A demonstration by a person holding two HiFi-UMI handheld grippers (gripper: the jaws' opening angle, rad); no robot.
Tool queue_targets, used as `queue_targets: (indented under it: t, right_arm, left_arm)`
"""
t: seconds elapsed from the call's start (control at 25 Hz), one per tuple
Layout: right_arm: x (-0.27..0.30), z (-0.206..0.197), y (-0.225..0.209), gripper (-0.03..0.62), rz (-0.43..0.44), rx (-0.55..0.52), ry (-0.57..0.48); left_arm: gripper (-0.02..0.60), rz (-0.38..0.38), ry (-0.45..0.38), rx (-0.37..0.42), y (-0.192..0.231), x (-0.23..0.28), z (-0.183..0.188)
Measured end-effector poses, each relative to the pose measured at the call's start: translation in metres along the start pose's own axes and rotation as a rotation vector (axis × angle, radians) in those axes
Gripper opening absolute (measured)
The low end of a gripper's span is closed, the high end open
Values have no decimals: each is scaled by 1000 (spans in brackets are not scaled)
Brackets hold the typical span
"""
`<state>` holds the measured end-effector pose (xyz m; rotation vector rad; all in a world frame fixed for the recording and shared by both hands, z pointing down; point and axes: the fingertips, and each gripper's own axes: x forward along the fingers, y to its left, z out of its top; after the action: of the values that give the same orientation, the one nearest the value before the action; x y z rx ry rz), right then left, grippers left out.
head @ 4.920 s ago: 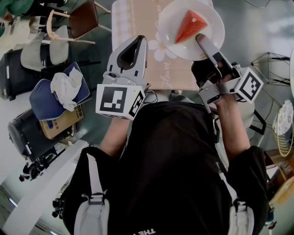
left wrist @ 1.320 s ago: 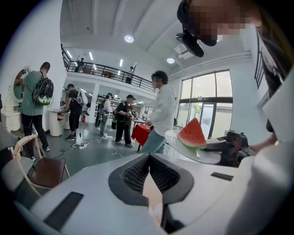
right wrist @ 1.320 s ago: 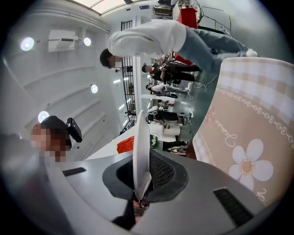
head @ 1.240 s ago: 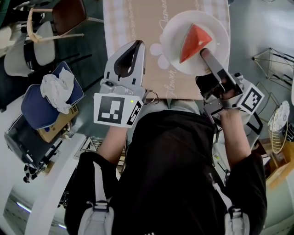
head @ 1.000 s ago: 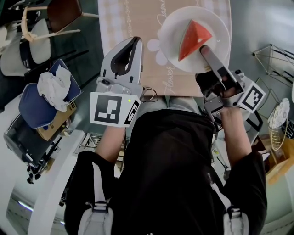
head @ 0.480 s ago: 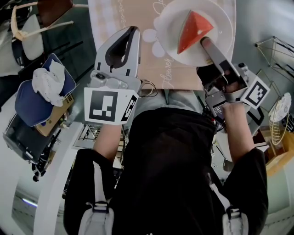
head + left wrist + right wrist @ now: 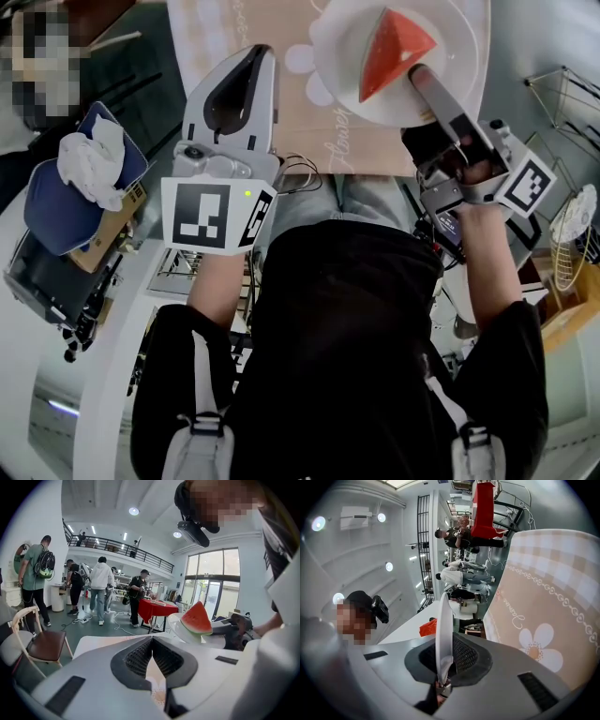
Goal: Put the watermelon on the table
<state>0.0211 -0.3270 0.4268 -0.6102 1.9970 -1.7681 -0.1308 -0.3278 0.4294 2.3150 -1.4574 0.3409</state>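
A red wedge of watermelon (image 7: pixel 392 52) lies on a white plate (image 7: pixel 342 42) that hangs over the table's beige flowered cloth (image 7: pixel 291 103). My right gripper (image 7: pixel 419 77) is shut on the plate's near rim. In the right gripper view the plate (image 7: pixel 443 620) stands edge-on between the pads, with the watermelon (image 7: pixel 427 626) behind it and the cloth (image 7: pixel 543 611) to the right. My left gripper (image 7: pixel 260 54) is shut and holds nothing, hanging left of the plate. The left gripper (image 7: pixel 152 638) view shows the watermelon (image 7: pixel 197 619) and the right gripper (image 7: pixel 232 630) beside it.
A chair with a blue cushion and white cloth (image 7: pixel 80 173) and a cardboard box (image 7: pixel 108 230) stand at the left. A wire rack (image 7: pixel 562 94) is at the right. Several people (image 7: pixel 101 588), a red-covered table (image 7: pixel 157 609) and a brown chair (image 7: pixel 44 644) lie beyond the table.
Both grippers have sunk a little, the right one still gripping the plate. In the head view the plate and table have slid toward the top edge.
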Motion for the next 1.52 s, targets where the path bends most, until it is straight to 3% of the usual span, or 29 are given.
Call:
queue_targets:
  t: [1.0, 1.52]
  right_arm:
    - [-1, -15, -54, 18, -38, 41, 38]
    - [-5, -43, -98, 18, -80, 45, 88]
  left_arm:
    - [14, 30, 52, -35, 15, 12, -40]
    - [14, 45, 76, -58, 22, 16, -72]
